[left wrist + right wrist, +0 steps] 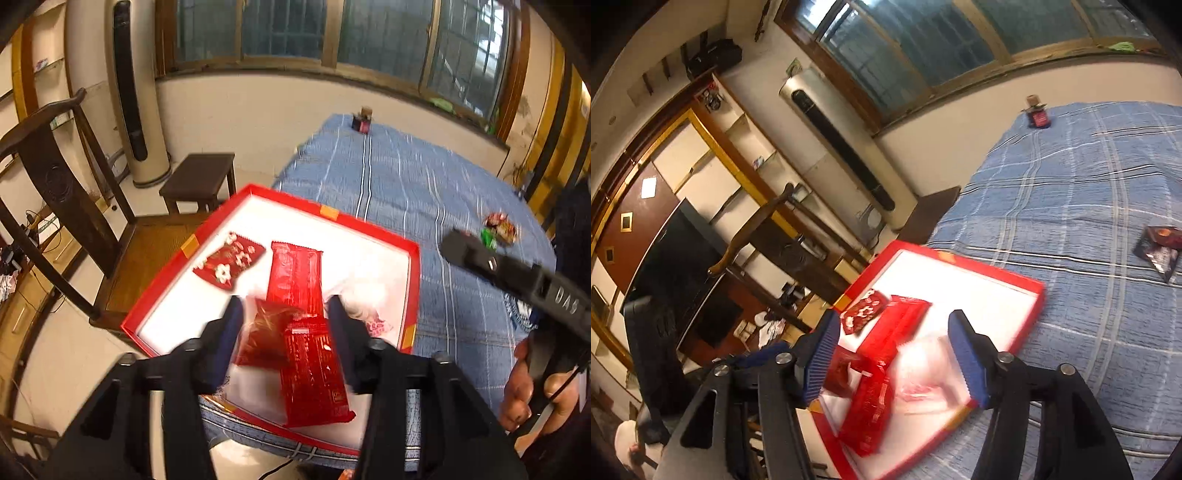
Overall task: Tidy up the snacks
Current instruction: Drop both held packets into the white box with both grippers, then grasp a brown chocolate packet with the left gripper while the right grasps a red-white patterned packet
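A red box with a white inside is sitting at the corner of a table with a blue checked cloth. Snacks are lying in it: a long red packet, a second long red packet nearer the camera, a dark red packet tucked partly under them, and a small red packet with white flowers off to the left. A pale packet is lying in the box too (it is too blurry to read).

The left gripper is hanging over the box with its fingers apart and nothing in them. The right gripper is hanging over the box too, fingers apart and holding nothing.

More snacks are lying farther along the cloth. A dark packet is lying there as well.
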`<state>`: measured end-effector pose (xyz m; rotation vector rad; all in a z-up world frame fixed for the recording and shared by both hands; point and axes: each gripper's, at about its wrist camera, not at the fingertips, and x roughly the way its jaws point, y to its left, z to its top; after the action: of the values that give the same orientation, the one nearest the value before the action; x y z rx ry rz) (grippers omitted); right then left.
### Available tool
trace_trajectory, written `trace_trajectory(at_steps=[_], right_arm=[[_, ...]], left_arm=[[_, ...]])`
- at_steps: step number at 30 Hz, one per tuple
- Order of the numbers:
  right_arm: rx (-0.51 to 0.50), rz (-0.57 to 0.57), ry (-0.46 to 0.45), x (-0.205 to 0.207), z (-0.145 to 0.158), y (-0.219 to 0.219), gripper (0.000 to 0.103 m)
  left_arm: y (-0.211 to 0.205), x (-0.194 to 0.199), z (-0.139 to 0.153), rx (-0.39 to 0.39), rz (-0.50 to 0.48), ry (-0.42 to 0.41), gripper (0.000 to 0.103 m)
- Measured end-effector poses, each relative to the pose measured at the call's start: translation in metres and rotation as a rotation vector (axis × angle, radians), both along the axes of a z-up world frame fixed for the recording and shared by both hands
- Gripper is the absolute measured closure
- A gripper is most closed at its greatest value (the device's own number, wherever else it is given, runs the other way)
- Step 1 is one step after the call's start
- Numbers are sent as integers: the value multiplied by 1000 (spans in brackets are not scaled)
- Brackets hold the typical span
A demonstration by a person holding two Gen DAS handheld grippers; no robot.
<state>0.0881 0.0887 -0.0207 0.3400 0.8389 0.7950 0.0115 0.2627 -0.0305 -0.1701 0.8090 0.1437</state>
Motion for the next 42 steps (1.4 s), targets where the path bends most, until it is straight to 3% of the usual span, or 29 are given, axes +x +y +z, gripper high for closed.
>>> trace_trajectory(at_steps=[5, 15, 23, 28, 34, 42], right_arm=[[-51, -96, 23, 0, -18, -55, 37], [-99, -267, 95, -8, -52, -168, 37], [-79, -466, 132, -19, -59, -287, 36], [-24, -582, 128, -18, -60, -350, 35], [18, -682, 180, -8, -64, -395, 35], [23, -757, 313, 29, -80, -417, 35]], left_arm=[[-27, -10, -5, 28, -48, -31, 40], [-142, 2, -32, 30, -322, 56, 40], [-181, 26, -44, 5, -373, 139, 40], [-196, 62, -33, 19, -361, 132, 40], [-218, 126, -7, 14, -355, 87, 40], [-246, 210, -5, 133, -391, 60, 40]])
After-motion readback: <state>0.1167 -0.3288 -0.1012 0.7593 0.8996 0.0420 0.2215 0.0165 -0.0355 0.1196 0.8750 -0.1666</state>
